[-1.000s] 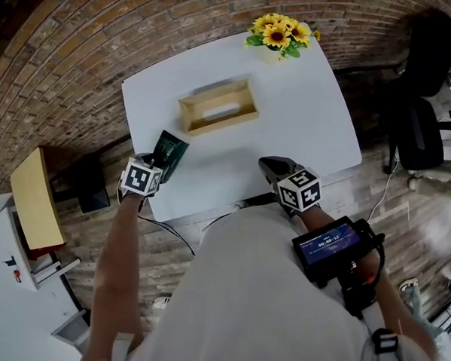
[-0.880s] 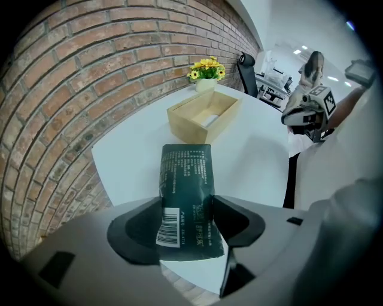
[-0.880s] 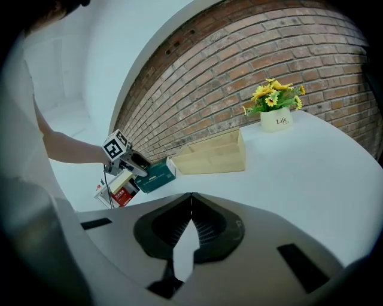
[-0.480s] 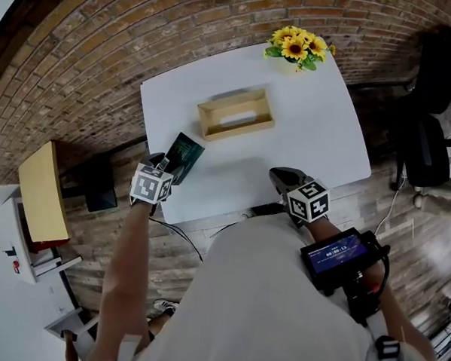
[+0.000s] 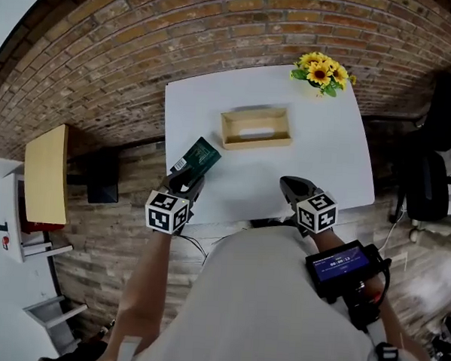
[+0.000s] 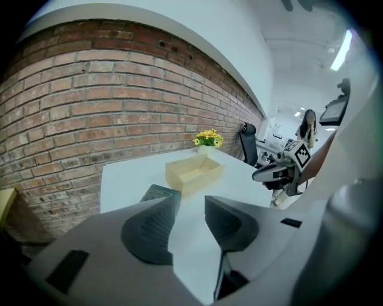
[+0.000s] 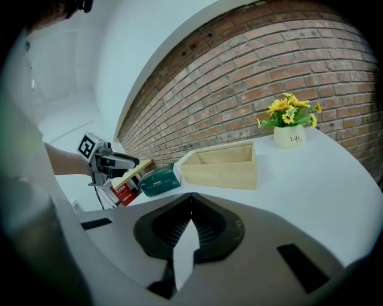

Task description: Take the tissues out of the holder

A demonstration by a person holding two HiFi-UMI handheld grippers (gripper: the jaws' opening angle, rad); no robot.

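Dark green tissue pack [image 5: 199, 155] lies outside holder [image 5: 256, 144] (left gripper [image 6: 191, 202] apart, empty, lately narrowing; right gripper [image 7: 191, 200] closed).

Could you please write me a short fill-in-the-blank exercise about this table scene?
1. The green tissue pack lies ___ (inside/outside) the wooden holder.
2. The right gripper has its jaws ___ (open/shut).
3. The white pot holds yellow ___.
Missing words: outside; shut; sunflowers.

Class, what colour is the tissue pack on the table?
Tissue pack: dark green, clearest in the right gripper view.
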